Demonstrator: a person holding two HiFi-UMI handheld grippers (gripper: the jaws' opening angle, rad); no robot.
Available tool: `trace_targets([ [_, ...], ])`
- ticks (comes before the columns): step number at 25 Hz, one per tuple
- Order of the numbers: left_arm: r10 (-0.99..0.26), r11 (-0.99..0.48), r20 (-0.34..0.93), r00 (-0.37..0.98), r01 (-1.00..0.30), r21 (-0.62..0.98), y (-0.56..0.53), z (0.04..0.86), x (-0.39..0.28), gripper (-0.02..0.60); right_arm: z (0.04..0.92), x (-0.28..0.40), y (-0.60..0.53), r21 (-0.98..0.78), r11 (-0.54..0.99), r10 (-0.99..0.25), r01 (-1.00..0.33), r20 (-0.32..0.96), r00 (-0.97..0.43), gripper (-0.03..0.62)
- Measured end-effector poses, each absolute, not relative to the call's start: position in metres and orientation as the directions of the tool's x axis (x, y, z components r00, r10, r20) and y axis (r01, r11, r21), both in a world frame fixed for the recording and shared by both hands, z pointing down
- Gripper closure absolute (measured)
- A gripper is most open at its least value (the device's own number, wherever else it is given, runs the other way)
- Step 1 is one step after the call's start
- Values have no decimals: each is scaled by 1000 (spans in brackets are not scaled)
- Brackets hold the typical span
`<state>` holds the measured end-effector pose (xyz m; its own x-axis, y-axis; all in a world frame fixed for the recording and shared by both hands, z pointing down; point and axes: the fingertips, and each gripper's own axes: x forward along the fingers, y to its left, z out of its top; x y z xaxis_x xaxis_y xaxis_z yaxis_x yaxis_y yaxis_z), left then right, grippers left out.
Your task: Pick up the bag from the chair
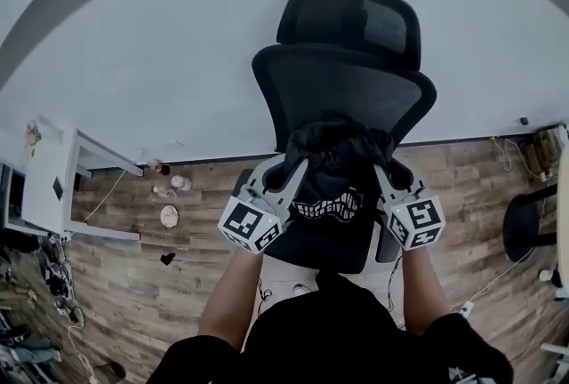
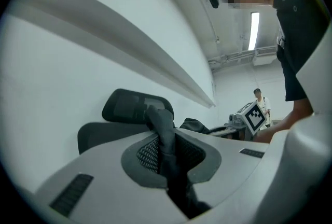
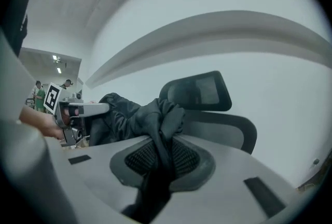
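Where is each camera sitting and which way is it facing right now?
Head view: on the person's head, looking steeply down at the bag and chair; forearms, left gripper, right gripper show.
Left gripper view: on the left gripper, looking along jaws shut on bag fabric toward the chair; person's torso shows.
Right gripper view: on the right gripper, jaws shut on bag fabric, facing the chair; a hand shows.
Shared: both gripper views catch the opposite gripper.

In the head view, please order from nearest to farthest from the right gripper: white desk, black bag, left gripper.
1. The black bag, clamped in the jaws of the right gripper, centre.
2. The left gripper, on the bag's opposite edge.
3. The white desk, far left by the wall.
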<state>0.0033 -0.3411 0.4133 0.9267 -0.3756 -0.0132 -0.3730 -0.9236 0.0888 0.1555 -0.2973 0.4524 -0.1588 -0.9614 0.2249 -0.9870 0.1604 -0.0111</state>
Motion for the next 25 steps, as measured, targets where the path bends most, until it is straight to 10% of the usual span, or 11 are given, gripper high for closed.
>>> trace_targets([
  [25,-380,-887,-335,862,-443,-133,-325,209,-16,532,246,140,-292,58,214,-970,-975,-106,-219,510],
])
